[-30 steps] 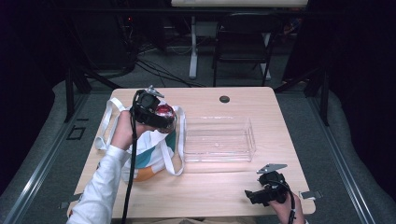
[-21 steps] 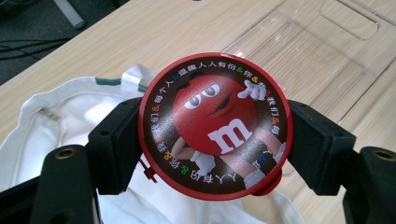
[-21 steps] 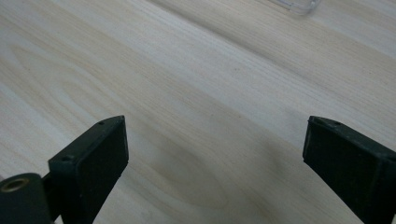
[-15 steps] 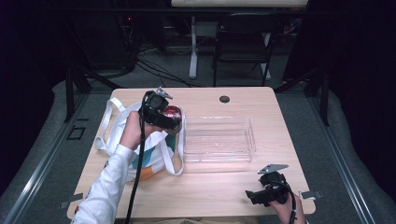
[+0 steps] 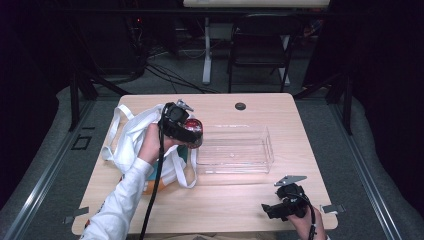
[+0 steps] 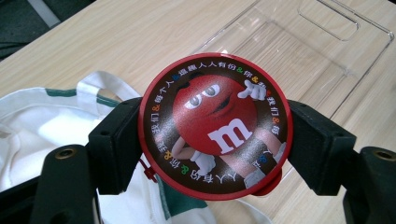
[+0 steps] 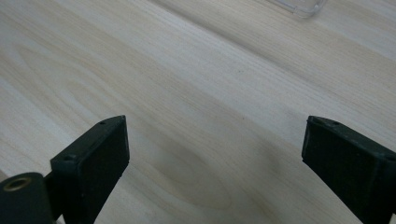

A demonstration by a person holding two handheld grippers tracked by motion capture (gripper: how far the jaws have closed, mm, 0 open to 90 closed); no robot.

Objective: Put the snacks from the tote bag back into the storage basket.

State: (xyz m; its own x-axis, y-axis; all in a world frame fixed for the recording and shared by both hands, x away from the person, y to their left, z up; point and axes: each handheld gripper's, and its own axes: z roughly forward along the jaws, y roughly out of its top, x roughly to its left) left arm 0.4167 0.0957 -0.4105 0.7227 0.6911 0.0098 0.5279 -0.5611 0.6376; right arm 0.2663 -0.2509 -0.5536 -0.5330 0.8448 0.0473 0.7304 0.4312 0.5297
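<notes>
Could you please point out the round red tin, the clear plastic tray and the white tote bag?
round red tin (image 6: 215, 126), left gripper view, middle of its lid.
clear plastic tray (image 5: 235, 156), high view, its bare floor.
white tote bag (image 5: 131, 142), high view, its white cloth.

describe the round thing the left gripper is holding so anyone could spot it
On the wooden table, between the white tote bag and the clear plastic tray, the left gripper clamps a round red tin. Its lid shows a red cartoon candy with a white "m".
</notes>
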